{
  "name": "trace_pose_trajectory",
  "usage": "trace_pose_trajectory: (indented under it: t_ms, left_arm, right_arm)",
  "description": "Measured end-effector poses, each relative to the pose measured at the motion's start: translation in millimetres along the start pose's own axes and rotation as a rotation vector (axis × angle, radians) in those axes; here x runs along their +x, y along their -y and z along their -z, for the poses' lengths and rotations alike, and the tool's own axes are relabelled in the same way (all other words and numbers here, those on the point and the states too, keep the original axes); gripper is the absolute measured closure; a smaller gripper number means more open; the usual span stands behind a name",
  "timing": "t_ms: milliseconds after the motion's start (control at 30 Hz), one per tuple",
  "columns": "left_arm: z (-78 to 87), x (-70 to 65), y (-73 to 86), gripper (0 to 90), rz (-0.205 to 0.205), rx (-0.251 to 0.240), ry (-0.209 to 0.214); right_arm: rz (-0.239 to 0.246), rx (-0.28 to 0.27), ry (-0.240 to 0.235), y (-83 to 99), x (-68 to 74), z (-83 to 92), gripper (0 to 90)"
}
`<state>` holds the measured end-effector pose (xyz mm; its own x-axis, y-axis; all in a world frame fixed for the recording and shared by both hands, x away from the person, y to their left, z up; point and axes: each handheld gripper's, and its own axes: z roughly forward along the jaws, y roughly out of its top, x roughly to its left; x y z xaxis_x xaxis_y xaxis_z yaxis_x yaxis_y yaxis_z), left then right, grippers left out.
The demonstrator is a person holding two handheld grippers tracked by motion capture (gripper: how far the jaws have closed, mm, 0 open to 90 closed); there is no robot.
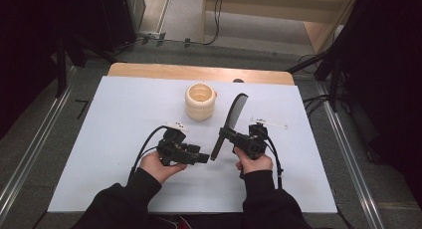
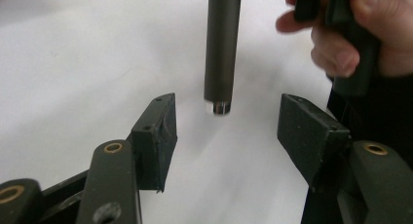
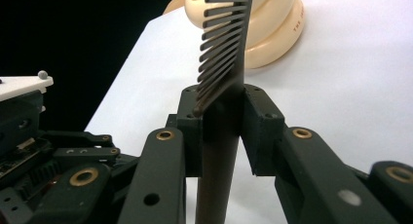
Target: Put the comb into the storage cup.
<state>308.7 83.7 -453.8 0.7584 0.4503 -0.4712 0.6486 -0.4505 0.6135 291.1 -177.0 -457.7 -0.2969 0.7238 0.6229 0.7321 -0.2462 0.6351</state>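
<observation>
Covering most of the wooden table (image 1: 199, 71) is a white sheet (image 1: 124, 139), and the person's two dark sleeves (image 1: 124, 204) come in over its near edge. Toward the far middle of the sheet stands a cream ribbed cup (image 1: 200, 102), upright, with its mouth open to the camera; in the right gripper view it sits just behind the comb's teeth. A small white strip (image 1: 269, 123) lies flat to the right of the cup, near the right gripper (image 1: 225, 134), apart from everything else.

That gripper is clenched on a dark comb (image 1: 230, 123), the jaws pressing both sides where the handle meets the teeth. The comb slants across the middle of the sheet, its toothed end reaching up toward the cup's right side and its round handle (image 2: 221, 48) pointing down toward the left gripper (image 1: 204, 158). The left gripper's jaws are spread wide, one on either side of the handle's metal-tipped end, neither pad (image 2: 163, 136) touching it. Nothing else lies between the handle and the jaws.
</observation>
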Motion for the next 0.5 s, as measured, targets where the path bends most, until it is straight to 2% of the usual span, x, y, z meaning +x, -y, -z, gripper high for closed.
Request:
trace_pose_trajectory:
  t_ms: [133, 500]
  left_arm:
    - [5.0, -0.7, 2.7, 37.5, -0.045, 0.021, -0.019]
    - [17.9, 4.6, 9.1, 34.7, -0.077, 0.053, -0.052]
  right_arm:
    - [0.021, -0.009, 0.011, -1.0, 0.9, 1.0, 69.7]
    - [0.050, -0.020, 0.021, -4.0, 0.9, 3.3, 69.7]
